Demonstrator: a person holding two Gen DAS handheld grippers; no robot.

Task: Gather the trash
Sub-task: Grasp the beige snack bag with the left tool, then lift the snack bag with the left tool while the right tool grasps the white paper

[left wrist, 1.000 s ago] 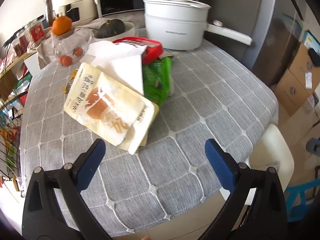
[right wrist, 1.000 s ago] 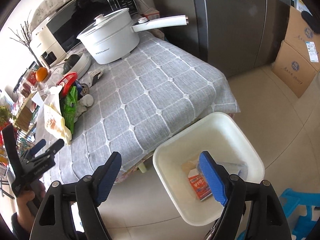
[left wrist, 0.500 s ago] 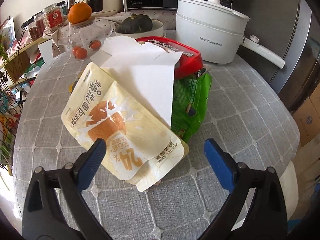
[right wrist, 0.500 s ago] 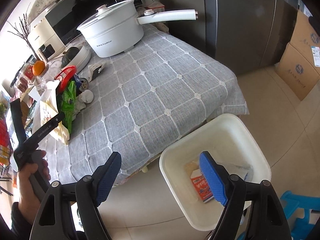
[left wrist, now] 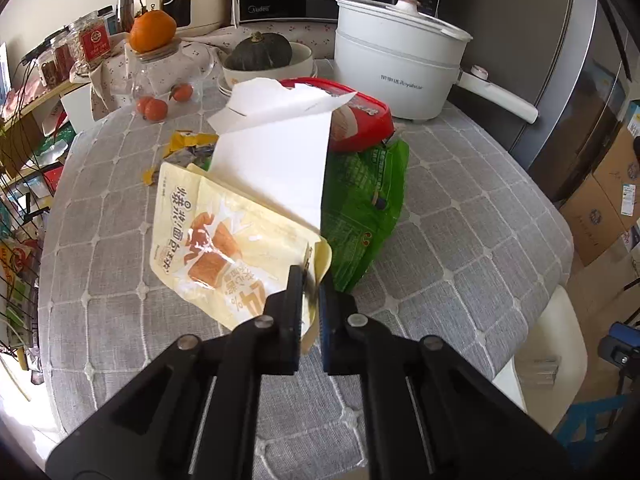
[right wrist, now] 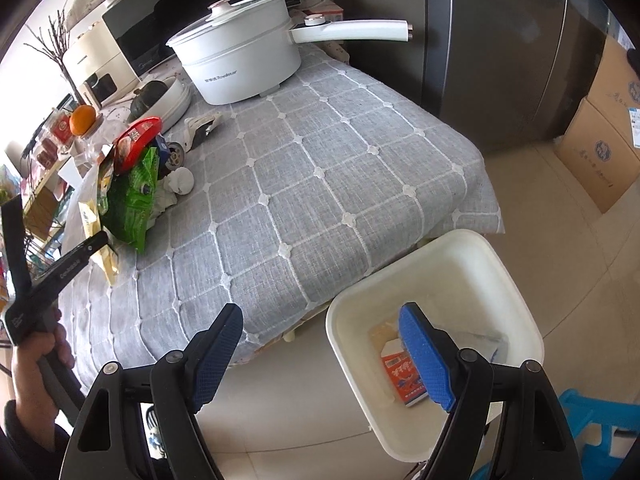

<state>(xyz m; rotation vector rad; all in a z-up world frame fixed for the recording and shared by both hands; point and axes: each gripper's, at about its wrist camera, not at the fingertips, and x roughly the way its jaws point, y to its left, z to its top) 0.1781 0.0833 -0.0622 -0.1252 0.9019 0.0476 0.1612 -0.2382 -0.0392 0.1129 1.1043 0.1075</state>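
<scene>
My left gripper [left wrist: 311,280] is shut on the near corner of a yellow snack bag [left wrist: 224,248] that lies on the grey checked tablecloth [left wrist: 460,232]. A white paper sheet [left wrist: 280,156], a green bag [left wrist: 360,208] and a red-lidded tub [left wrist: 356,116] lie over and behind it. The pile also shows in the right wrist view, with the green bag [right wrist: 134,196] foremost and the left gripper [right wrist: 98,242] at its near edge. My right gripper [right wrist: 320,344] is open and empty, held above the floor beside a white bin [right wrist: 516,300] that holds a red-and-white carton [right wrist: 404,376].
A white electric pot [left wrist: 396,64] with a long handle stands at the back of the table. A squash in a bowl [left wrist: 264,56], a glass jar topped with an orange [left wrist: 154,36] and small tangerines [left wrist: 154,108] sit at the back left. Cardboard boxes [right wrist: 604,128] stand on the floor to the right.
My left gripper moved forward to the yellow bag and closed on its near corner. The right gripper stayed open over the bin's edge.
</scene>
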